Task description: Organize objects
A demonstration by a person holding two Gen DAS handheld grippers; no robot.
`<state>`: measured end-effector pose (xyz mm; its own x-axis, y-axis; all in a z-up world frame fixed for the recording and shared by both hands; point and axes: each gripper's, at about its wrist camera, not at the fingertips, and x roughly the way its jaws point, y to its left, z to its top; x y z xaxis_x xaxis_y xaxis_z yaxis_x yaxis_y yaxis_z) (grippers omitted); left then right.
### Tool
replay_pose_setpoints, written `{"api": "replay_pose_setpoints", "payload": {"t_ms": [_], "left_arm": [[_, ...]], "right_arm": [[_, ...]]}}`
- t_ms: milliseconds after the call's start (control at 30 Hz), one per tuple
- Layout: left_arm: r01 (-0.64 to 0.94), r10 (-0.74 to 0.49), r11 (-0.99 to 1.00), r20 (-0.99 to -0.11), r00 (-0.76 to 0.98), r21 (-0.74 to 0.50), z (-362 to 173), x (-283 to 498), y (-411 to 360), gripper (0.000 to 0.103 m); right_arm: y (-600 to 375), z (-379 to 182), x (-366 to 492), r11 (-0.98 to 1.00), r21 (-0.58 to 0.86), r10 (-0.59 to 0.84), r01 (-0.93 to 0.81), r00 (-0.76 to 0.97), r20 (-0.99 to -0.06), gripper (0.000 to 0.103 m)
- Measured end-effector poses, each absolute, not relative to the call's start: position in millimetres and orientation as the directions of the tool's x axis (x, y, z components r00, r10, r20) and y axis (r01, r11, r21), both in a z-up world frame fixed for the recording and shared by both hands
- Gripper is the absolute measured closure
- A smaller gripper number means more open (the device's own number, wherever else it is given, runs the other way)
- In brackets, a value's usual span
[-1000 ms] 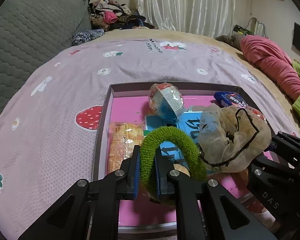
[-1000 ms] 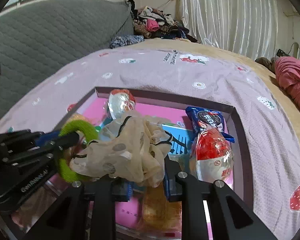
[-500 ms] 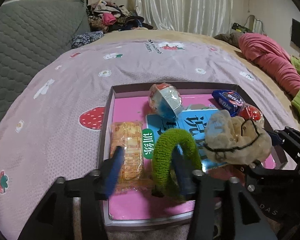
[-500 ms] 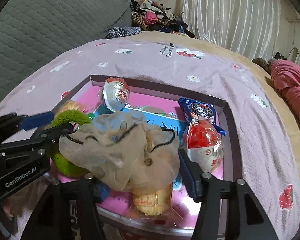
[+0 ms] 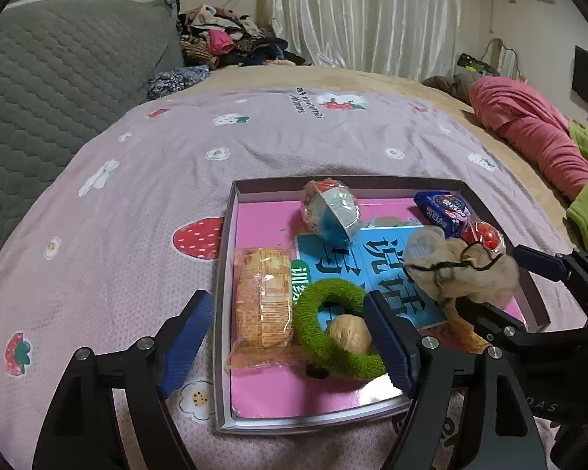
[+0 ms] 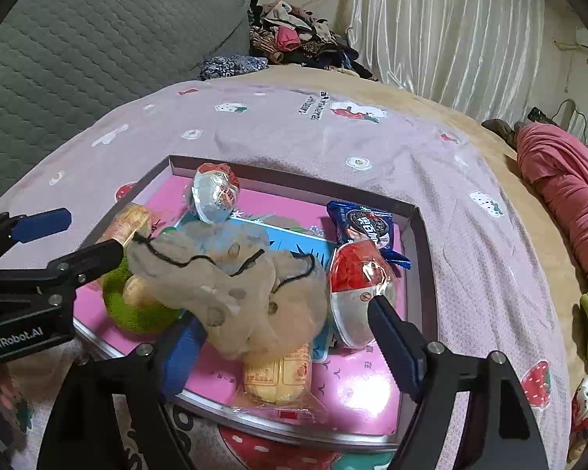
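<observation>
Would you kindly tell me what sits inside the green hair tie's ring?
A walnut sits inside the green hair tie, on the blue booklet. What lies under the walnut is covered.

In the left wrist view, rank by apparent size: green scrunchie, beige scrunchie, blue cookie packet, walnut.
1. Beige scrunchie and green scrunchie: look alike, and the green one is nearer the camera, so unranked.
3. Blue cookie packet.
4. Walnut, smallest.
</observation>
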<state>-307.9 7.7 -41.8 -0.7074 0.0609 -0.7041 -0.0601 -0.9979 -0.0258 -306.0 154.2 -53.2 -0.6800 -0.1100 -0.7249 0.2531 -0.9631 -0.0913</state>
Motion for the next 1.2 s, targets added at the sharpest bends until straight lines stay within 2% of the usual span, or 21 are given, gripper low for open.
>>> {"api": "replay_pose_setpoints", "payload": {"t_ms": [333, 400, 467, 667, 933, 1200], "left_arm": [[-0.036, 0.049, -0.999, -0.677, -0.735, -0.034, -30.1, -301.9, 1.4, 0.017], [-0.030, 0.043, -0.999, -0.669, -0.742, -0.031, -24.8, -298.0, 0.8, 0.010], [-0.032, 0.045, -0.999, -0.658, -0.752, -0.032, -18.8, -293.3, 0.7, 0.000], [-0.036, 0.047, -0.999, -0.640, -0.767, -0.030, -2.5, -274.7, 2.5, 0.000], [-0.024, 0.029, -1.000, -0.622, -0.783, -0.017, 26.2, -237.7, 2.2, 0.000], [-0.014, 0.004, -1.000, -0.601, -0.799, 0.011, 59.5, -195.9, 2.1, 0.000]], "right_arm": [[151.6, -39.5, -297.4, -0.961, -0.087, -0.127, 0.262, -0.697, -0.706, 0.018], [151.5, -33.2, -293.4, -0.962, -0.088, -0.126, 0.257, -0.709, -0.693, 0.015], [153.1, -24.2, -288.6, -0.964, -0.086, -0.128, 0.250, -0.727, -0.675, 0.008], [164.9, 5.8, -270.1, -0.976, -0.043, -0.145, 0.215, -0.778, -0.611, 0.001], [180.3, 35.5, -234.8, -0.982, -0.005, -0.153, 0.188, -0.811, -0.564, 0.001], [181.8, 61.6, -206.1, -0.983, -0.021, -0.141, 0.183, -0.817, -0.559, 0.001]]}}
